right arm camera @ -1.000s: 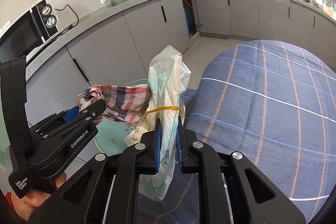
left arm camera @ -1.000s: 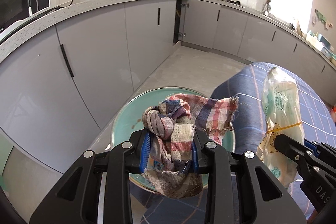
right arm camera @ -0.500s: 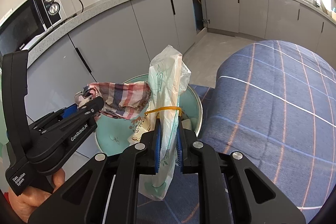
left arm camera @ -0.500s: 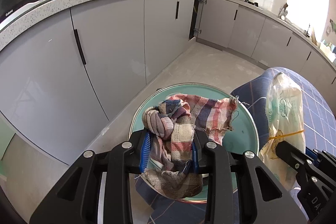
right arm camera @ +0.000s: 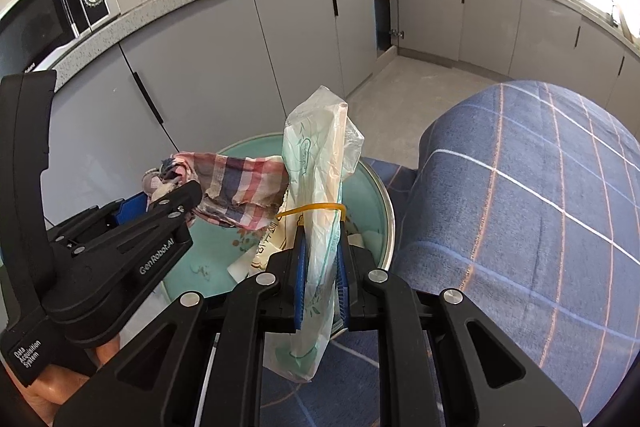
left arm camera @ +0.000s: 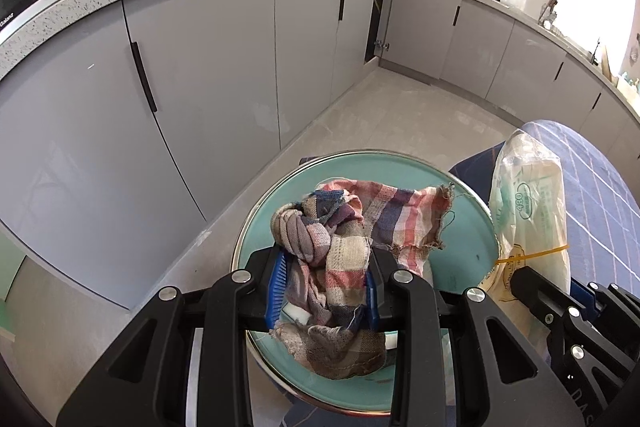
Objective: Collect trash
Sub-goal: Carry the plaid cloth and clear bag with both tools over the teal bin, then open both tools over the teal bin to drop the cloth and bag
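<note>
Left wrist view: the left gripper (left arm camera: 326, 291) is clenched on one crumpled plaid cloth (left arm camera: 344, 247), held directly above one teal bin (left arm camera: 468, 223). The cloth's frayed corner reaches toward the bin's right rim. Risk: if the jaws part while that corner overhangs the rim, the cloth may drape on the edge instead of falling inside. Beside it, one plastic bag (left arm camera: 532, 211) bound by one yellow rubber band hangs over the rim, pinched by the right gripper at the frame's lower right. Count here: one cloth, one bag, one bin, two grippers.

Right wrist view: the right gripper (right arm camera: 322, 267) is clenched on the plastic bag (right arm camera: 320, 187), which stands tall above the jaws and hangs limp below them. The bag sits over the bin's (right arm camera: 380, 187) near rim, next to one table under a blue checked tablecloth (right arm camera: 520, 207). Risk: released here, the bag may tip outward onto the tablecloth or floor. The cloth (right arm camera: 240, 187) touches or overlaps the bag; dropping both together may snag them. Some paper scraps already lie in the bin; their number cannot be told.
</note>
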`<state>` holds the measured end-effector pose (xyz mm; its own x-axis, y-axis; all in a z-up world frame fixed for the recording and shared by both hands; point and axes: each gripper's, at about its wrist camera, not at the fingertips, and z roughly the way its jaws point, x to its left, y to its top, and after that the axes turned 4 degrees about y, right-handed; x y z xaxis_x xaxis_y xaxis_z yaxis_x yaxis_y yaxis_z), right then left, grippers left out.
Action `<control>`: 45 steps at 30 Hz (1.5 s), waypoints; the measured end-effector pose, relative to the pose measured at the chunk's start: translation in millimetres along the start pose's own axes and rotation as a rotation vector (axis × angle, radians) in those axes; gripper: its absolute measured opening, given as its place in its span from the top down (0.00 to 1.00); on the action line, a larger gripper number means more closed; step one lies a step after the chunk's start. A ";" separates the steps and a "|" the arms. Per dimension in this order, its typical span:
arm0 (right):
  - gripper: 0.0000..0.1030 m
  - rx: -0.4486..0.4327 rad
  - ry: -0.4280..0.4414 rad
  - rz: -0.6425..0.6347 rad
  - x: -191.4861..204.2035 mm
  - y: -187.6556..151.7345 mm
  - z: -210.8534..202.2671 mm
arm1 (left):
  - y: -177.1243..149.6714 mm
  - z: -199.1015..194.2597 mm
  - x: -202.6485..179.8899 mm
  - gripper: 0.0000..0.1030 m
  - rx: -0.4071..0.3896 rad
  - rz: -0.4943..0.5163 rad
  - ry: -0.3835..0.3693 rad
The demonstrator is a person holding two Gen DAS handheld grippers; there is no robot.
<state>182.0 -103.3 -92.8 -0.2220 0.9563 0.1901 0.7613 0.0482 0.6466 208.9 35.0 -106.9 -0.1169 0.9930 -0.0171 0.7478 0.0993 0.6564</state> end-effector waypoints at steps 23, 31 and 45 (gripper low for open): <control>0.86 0.122 -0.002 -0.049 -4.2 9.2 58.2 | 0.7 41.8 -11.9 0.70 0.091 -0.034 0.066; 0.85 0.164 0.005 -0.055 -4.2 9.0 76.2 | 6.8 57.7 -18.2 0.70 0.121 -0.033 0.065; 0.85 0.194 -0.003 -0.054 -2.4 15.6 96.7 | 5.3 59.7 -20.8 0.70 0.154 -0.049 0.075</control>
<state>253.3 -76.9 -154.6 -0.2643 0.9516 0.1569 0.8517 0.1540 0.5010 254.3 18.7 -148.1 -0.2003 0.9796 0.0139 0.8305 0.1623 0.5328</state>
